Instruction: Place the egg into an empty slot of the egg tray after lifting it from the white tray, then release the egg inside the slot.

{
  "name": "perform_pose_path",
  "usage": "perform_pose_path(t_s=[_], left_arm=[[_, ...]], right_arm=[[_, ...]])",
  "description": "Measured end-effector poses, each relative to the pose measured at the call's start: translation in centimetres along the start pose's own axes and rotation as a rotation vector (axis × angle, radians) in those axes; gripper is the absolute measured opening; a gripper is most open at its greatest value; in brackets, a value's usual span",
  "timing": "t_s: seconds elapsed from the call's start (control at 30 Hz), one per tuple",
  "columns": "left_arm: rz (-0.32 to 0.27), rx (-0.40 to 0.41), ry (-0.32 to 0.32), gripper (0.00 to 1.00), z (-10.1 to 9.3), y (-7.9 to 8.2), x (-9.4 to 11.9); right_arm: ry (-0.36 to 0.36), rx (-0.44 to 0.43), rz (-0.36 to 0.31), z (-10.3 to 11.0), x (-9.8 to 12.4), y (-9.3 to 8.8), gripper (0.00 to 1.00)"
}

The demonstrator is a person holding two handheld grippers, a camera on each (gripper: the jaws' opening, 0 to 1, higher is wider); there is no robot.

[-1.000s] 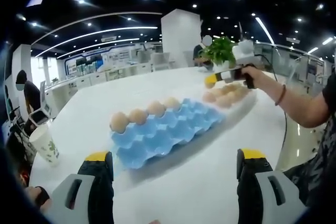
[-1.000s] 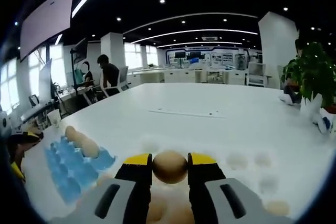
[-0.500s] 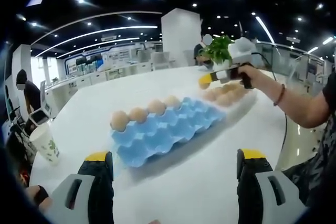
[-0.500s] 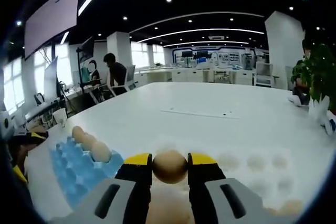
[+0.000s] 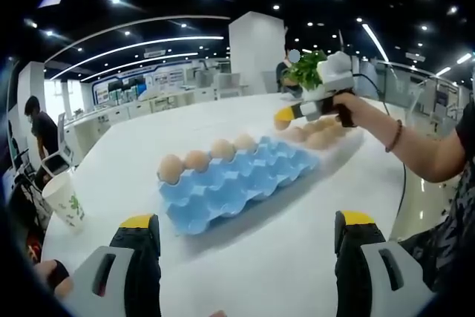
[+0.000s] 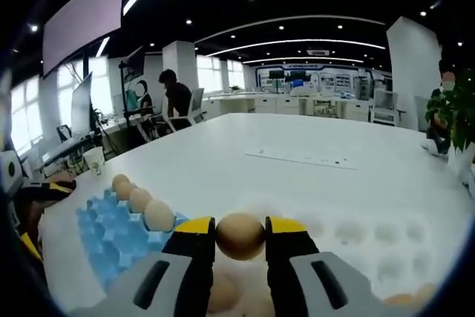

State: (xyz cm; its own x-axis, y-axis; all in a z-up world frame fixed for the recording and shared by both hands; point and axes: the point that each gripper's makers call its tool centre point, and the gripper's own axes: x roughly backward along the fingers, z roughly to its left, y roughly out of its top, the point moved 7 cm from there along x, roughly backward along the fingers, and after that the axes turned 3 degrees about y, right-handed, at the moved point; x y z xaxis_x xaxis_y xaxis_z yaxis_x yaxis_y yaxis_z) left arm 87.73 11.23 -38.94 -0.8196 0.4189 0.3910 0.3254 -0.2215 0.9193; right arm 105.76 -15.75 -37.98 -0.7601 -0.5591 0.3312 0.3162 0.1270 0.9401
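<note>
Carried nearer egg tray, egg fills right gripper.

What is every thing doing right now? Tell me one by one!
right gripper: shut on the egg, held up off the table.
egg: pinched between the jaws, in the air.
left gripper: open, holding nothing.
blue egg tray: flat on the table, four eggs along one edge, other slots empty.
white tray: on the table, most dimples empty.
paper cup: standing upright.
</note>
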Motion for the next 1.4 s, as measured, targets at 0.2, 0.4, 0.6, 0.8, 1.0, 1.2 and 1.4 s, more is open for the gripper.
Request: perform_pose_path(t_s=[0.2,0.4,0.6,0.8,1.0,1.2,1.4], left_arm=[[0.003,0.001,0.002,1.00,0.1,-0.1,0.0],[-0.003,0.003,0.002,1.00,0.1,0.0,0.1],[-0.004,0.003,0.002,1.00,0.1,0.1,0.0],[-0.003,0.004,0.004,1.00,0.2,0.1,0.1],[-0.005,0.003,0.006,1.00,0.3,0.1,0.2],[-0.001,0.005,0.011,1.00,0.5,-0.1,0.2],[-0.004,0.008,0.006,1.00,0.5,-0.1,0.1]], right_arm=[[0.023,0.003,0.002,0.9,-0.5,-0.1,0.27],[0.025,0.039,-0.007,1.6,-0.8,0.3,0.27],[0.050,0.043,-0.017,2.3,-1.0,0.5,0.27],[0.089,0.067,-0.015,3.5,-1.5,0.4,0.27],[0.120,0.096,0.011,4.4,-2.3,-0.1,0.27],[0.126,0.170,0.062,5.0,-2.9,-0.6,0.27],[0.107,0.222,0.111,5.2,-3.3,-0.8,0.27]])
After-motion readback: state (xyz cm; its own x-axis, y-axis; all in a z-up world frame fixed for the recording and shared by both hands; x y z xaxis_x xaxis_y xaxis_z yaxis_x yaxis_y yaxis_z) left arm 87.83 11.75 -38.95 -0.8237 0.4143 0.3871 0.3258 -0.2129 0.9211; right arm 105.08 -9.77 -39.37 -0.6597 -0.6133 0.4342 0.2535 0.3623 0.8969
